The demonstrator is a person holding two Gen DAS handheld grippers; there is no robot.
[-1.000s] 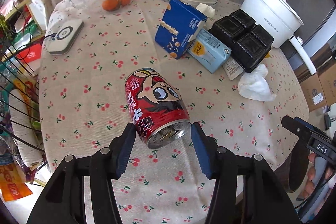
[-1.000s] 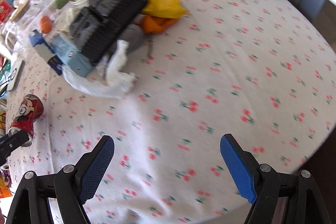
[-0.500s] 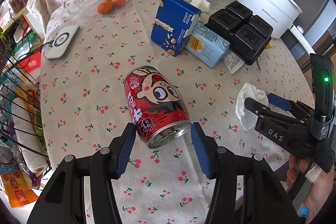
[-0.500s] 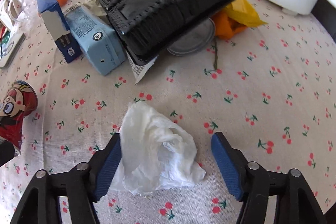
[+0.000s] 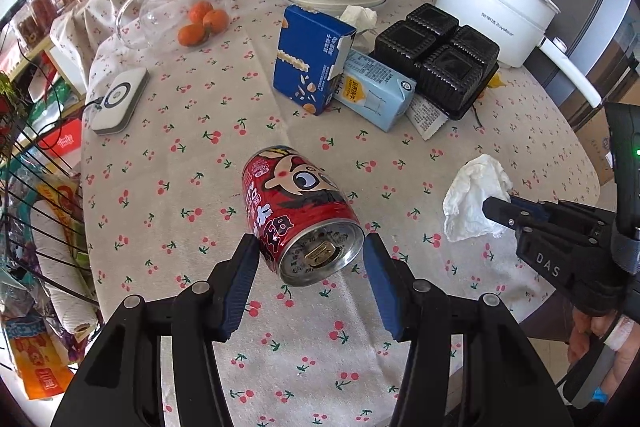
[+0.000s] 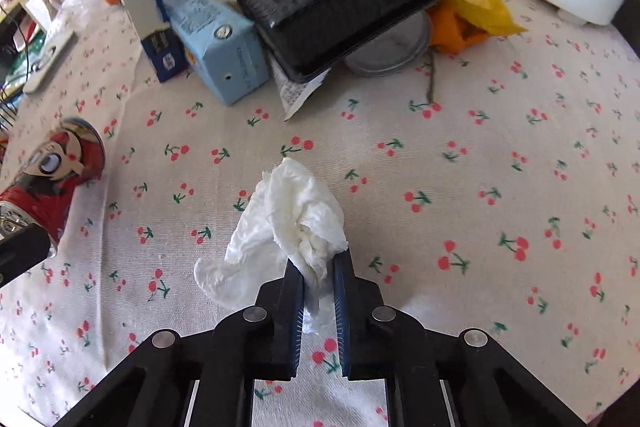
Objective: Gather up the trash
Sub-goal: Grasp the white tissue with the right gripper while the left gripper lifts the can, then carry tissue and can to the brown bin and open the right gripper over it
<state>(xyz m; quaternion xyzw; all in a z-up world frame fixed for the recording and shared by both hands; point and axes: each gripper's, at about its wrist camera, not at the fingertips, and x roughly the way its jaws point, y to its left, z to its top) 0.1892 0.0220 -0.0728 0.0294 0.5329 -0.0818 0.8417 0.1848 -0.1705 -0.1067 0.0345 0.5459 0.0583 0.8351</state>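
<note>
A red drink can (image 5: pixel 298 211) lies on its side on the cherry-print tablecloth. My left gripper (image 5: pixel 310 259) is open, its fingers on either side of the can's near end, with a small gap on each side. The can also shows in the right wrist view (image 6: pixel 48 179). My right gripper (image 6: pixel 318 267) is shut on a crumpled white tissue (image 6: pixel 292 223), which still touches the cloth. The tissue (image 5: pixel 474 199) and the right gripper (image 5: pixel 500 209) show at the right of the left wrist view.
A dark blue carton (image 5: pixel 310 63), a light blue carton (image 5: pixel 376 91) and a black plastic tray (image 5: pixel 438 57) lie further back. Yellow and orange wrappers (image 6: pixel 472 15) and a white cooker (image 5: pixel 492 11) are behind them. A wire rack (image 5: pixel 36 227) stands at the left table edge.
My right gripper has closed on the tissue, which lay between its open fingers before. The left gripper has stayed open around the can's end.
</note>
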